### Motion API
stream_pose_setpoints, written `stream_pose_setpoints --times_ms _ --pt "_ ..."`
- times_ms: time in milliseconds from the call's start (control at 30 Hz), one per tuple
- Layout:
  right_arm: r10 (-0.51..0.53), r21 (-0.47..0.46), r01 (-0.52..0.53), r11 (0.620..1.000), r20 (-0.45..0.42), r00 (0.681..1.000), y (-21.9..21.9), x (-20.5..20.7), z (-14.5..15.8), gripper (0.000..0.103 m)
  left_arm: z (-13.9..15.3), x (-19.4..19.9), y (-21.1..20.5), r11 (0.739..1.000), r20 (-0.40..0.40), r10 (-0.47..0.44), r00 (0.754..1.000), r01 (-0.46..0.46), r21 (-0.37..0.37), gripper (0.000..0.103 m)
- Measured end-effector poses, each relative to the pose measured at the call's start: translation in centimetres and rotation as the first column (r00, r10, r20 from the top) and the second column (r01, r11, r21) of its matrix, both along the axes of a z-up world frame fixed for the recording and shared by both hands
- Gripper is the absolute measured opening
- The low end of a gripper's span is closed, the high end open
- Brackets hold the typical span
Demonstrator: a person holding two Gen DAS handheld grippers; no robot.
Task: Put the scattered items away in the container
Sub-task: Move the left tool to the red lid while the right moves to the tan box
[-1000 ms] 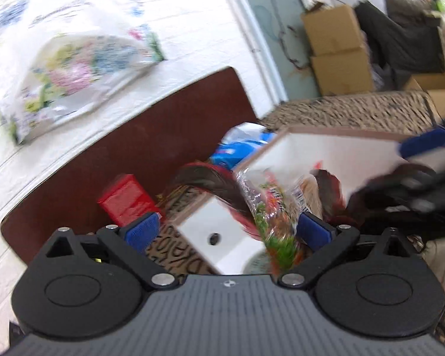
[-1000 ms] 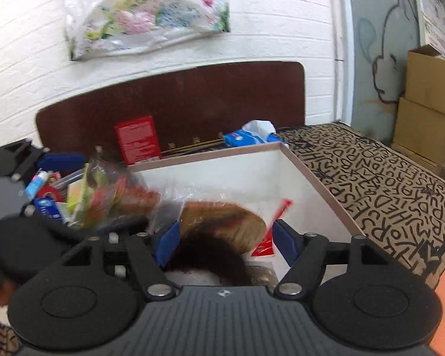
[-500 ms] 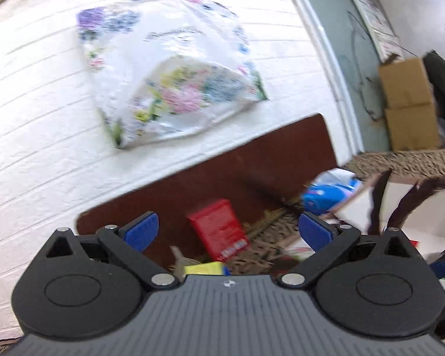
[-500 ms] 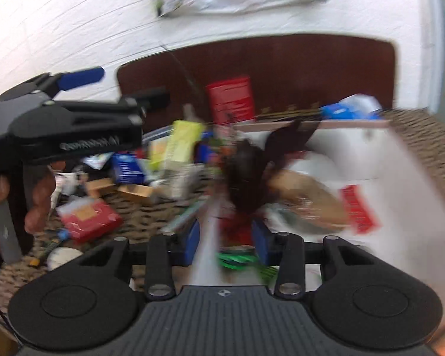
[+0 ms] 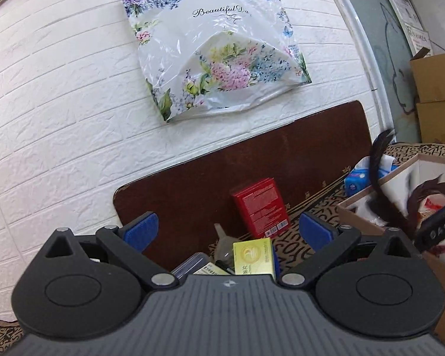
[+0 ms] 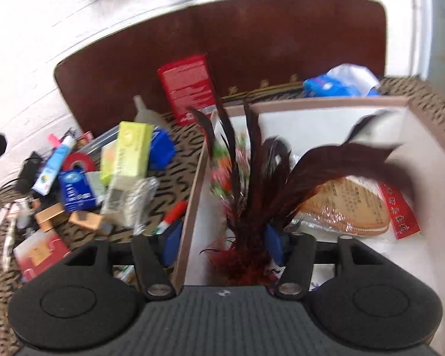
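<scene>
Feathers of a dark red feather duster rise between the right gripper's jaws, which have just been opening; the pads look clear of it, so it seems released into the white box, beside a wrapped insole. The left gripper hovers released over the clutter at left. Next, I judge, a fresh pick: the yellow-green carton lies nearest.

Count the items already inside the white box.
4 in the white box: feather shuttlecock at the front; colourful sweet bag behind it, left; wrapped insole on the right; red packet at far right. More may lie hidden underneath.
</scene>
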State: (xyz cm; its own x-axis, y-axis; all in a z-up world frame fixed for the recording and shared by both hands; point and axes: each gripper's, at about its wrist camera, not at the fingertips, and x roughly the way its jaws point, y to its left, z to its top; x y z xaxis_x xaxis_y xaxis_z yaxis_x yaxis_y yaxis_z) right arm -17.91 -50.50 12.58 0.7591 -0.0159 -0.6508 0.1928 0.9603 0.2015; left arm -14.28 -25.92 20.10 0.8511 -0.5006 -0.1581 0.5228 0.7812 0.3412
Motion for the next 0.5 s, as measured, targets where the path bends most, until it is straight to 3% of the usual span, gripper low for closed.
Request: stream_pose_setpoints --times_ms 167,267,500 --pt "-0.005 -0.025 0.009 1.0 0.155 0.988 1.8 -3.5 1.9 0.065 -1.8 -1.0 2.5 1.0 -0.034 -0.003 0.999 0.004 0.018 0.103" --pt "0.031 -0.067 -0.015 0.998 0.247 0.969 4.1 -5.4 3.6 0.079 -3.1 -1.3 4.7 1.0 -0.061 0.015 0.998 -0.013 0.026 0.103" --pt "0.223 -0.154 -0.181 0.971 0.332 0.917 12.5 -5.8 3.6 0.087 -6.8 -0.5 11.0 0.99 -0.13 0.117 0.985 -0.105 0.09 0.103"
